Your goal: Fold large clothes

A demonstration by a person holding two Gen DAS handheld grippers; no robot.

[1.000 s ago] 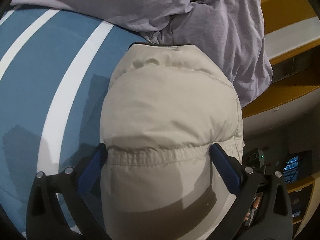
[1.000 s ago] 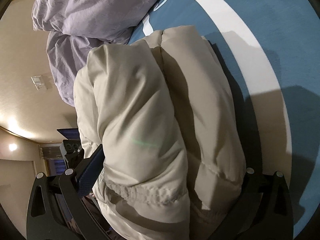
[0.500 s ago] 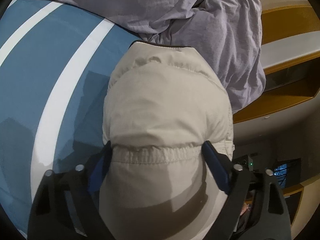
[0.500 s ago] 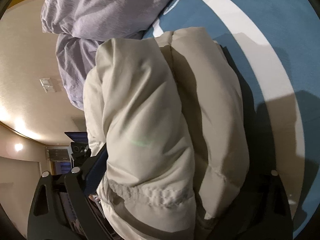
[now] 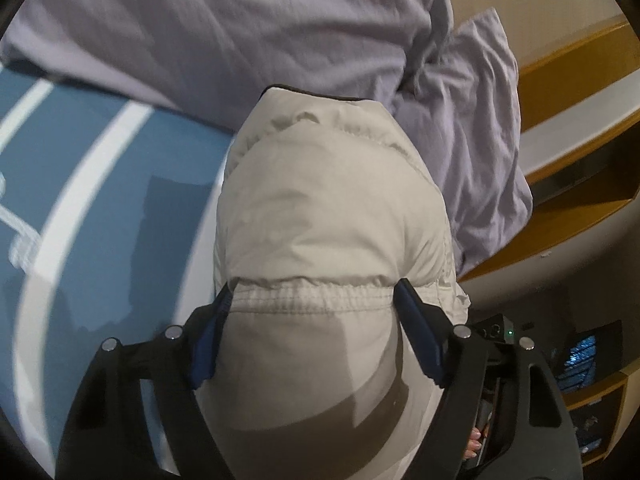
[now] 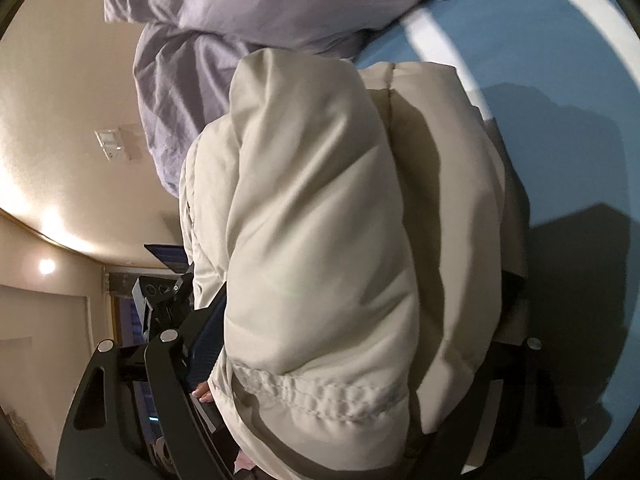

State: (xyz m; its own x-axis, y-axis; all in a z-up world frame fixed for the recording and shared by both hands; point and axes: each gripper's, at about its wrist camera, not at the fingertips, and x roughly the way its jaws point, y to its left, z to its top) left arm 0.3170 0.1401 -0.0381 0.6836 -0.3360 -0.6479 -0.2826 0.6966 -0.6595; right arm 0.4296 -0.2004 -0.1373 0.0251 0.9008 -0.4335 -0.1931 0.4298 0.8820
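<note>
Cream puffy jacket bundled on blue white-striped bedcover, its far end against crumpled lilac duvet. Left gripper closing, blue pads pressing both sides of jacket's gathered seam. Right gripper closing too, thick jacket fold wedged between; left pad touches fabric, right finger hidden behind jacket. Wooden shelves right of duvet.

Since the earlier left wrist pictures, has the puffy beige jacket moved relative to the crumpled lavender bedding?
Yes. The puffy beige jacket has been carried toward the crumpled lavender bedding, which now looms larger and overlaps its far end.
</note>
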